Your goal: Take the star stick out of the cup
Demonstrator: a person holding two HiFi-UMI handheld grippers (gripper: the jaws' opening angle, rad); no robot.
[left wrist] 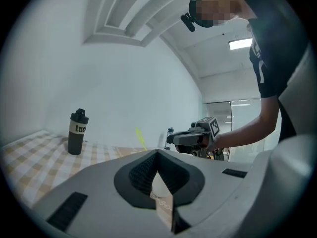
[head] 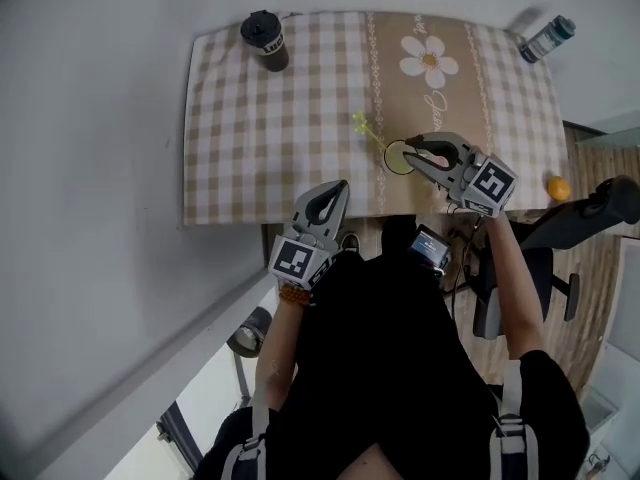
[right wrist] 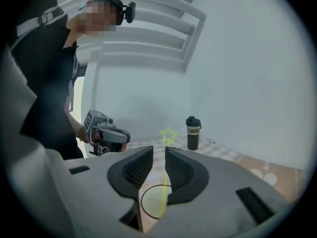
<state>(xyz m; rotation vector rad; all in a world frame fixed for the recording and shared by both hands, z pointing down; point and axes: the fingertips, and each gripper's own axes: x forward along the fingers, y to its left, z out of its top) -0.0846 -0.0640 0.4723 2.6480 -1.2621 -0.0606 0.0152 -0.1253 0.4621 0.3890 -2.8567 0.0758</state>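
Checked tablecloth under cup; pale wall; floor seemingly wooden.

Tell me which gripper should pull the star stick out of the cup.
Right. The right gripper is at the cup, its open jaws on either side of the star stick. The left gripper is shut and stands apart from the cup.

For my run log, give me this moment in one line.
right tool: open around star stick | star stick: in cup | left tool: shut, empty
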